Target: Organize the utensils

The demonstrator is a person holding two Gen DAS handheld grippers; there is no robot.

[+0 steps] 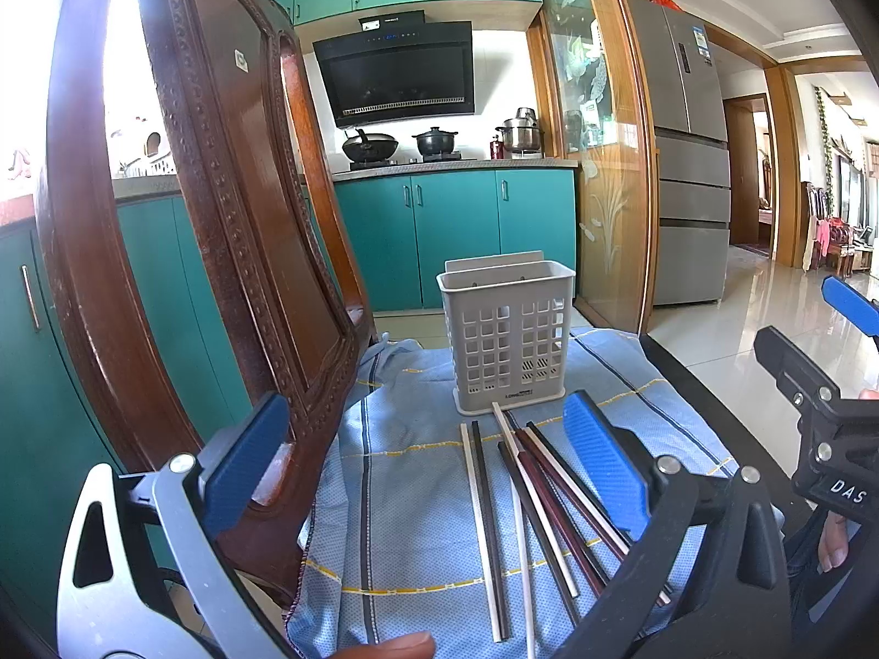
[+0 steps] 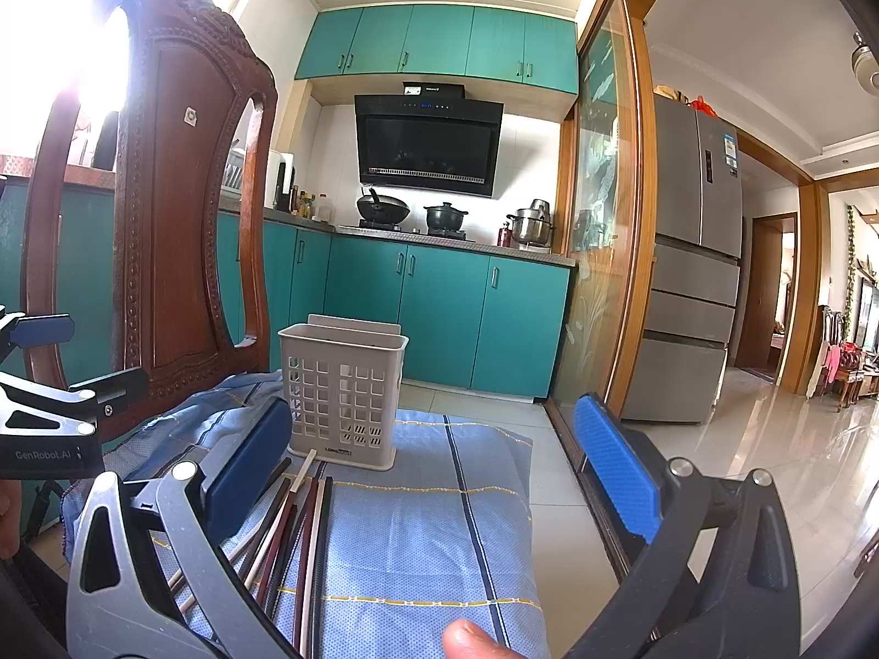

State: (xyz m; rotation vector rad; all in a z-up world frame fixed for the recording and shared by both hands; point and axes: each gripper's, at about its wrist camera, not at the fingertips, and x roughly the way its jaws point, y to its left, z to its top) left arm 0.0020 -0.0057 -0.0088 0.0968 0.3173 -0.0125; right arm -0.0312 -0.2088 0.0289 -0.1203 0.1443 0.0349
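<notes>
A grey slotted utensil holder (image 1: 508,348) stands upright and empty on a blue checked cloth (image 1: 406,521); it also shows in the right wrist view (image 2: 341,395). Several chopsticks (image 1: 527,505), dark, red-brown and white, lie loose on the cloth in front of it; in the right wrist view the chopsticks (image 2: 299,527) lie by my left finger. My left gripper (image 1: 428,472) is open and empty, hovering above the chopsticks. My right gripper (image 2: 434,472) is open and empty, just right of the chopsticks. The right gripper also shows at the left wrist view's right edge (image 1: 824,384).
A carved wooden chair back (image 1: 220,230) rises close on the left, touching the cloth's edge (image 2: 181,230). Behind are teal kitchen cabinets (image 1: 456,236), a stove with pots, a glass sliding door (image 2: 604,208) and a fridge (image 2: 695,258). Tiled floor lies to the right.
</notes>
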